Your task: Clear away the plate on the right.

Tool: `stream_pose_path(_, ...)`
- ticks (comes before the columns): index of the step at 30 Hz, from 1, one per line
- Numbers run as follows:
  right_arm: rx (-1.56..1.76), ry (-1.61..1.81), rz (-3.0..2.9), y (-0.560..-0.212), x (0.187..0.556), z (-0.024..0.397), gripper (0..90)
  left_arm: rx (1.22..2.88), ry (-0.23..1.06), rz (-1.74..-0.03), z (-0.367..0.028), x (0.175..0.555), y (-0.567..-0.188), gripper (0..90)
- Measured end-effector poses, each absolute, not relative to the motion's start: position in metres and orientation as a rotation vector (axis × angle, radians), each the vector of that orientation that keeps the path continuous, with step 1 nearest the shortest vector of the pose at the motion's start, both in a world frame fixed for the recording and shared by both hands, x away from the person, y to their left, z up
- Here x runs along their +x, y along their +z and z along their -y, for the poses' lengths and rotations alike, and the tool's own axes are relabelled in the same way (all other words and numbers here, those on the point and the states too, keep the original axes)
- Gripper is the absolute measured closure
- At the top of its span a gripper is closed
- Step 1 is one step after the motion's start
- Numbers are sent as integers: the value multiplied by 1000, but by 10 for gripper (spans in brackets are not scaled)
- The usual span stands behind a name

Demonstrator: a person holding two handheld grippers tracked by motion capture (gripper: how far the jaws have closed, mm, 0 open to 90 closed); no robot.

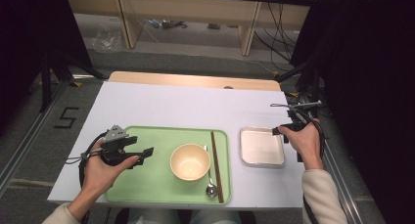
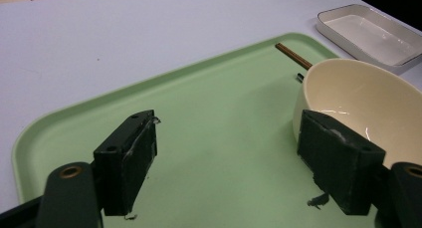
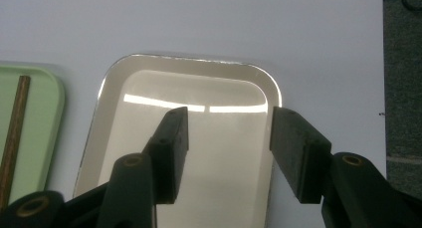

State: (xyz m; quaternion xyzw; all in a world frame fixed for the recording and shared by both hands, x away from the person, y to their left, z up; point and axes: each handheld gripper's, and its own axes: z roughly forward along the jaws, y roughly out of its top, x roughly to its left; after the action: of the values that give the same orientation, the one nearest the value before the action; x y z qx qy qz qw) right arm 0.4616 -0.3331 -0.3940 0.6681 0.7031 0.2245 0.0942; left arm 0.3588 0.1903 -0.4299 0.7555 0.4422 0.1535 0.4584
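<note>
Green tray (image 1: 147,185), near table edge: left gripper (image 1: 142,153) level over its left half, jaws spread, empty, beside cream bowl (image 1: 190,161). Right gripper (image 3: 226,138) spread over white dish (image 1: 262,145), right edge. Floor tape reads "5" (image 1: 66,117).

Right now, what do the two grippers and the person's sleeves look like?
Both are black two-jaw tools with blocky rectangular pads and brass-coloured pivot pins. The left gripper carries a grey three-cornered plate on top and trails a black cable; its pads look scuffed. The right gripper also trails black cable. Sleeves are cream.
</note>
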Motion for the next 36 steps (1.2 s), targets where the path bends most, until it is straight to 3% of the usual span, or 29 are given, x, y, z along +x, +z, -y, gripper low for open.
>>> stream_pose_path(6,2074,583,-2069,-400,462,340,574,1872,370,-1077,-186,361,-432,237)
stream_pose_path(7,1950,594,-2126,-405,464,348,580,1884,370,-1069,-186,362,-432,238)
stream_pose_path(14,2138,499,-2062,-413,460,353,614,1883,346,-1054,-180,362,-434,240)
stream_pose_path(18,2049,461,-2151,-419,459,362,638,1880,349,-1044,-179,362,-432,240)
stream_pose_path(28,2195,426,-2117,-434,466,348,710,1886,344,-1051,-181,362,-433,241)
stream_pose_path(34,2194,395,-2156,-440,469,349,749,1886,344,-1056,-182,360,-434,243)
stream_pose_path(36,2041,416,-2241,-445,472,356,768,1916,347,-1042,-185,360,-433,243)
